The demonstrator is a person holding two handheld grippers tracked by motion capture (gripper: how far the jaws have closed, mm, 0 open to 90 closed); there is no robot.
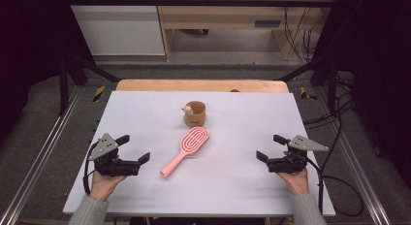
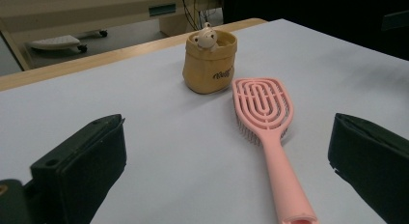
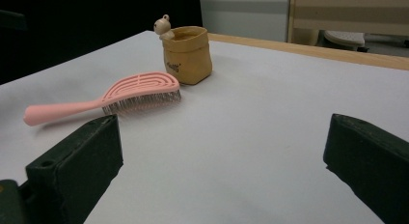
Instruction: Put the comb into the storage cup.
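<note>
While both grippers rest wide open and empty at the near corners of the table, we read the step in hand as the approach to the pink hairbrush. The brush lies bristles-down at mid-table, head just in front of the tan pouch, handle pointing back toward the left gripper. The right gripper sits well apart on the far side. In the left gripper view the handle runs between the spread jaws, so we judge the left gripper better placed. To grasp well, we would bring the jaws down astride the handle near its middle, squarely across its axis, close only once both pads flank it, and keep clear of the pouch, which looks light and easily nudged.
</note>
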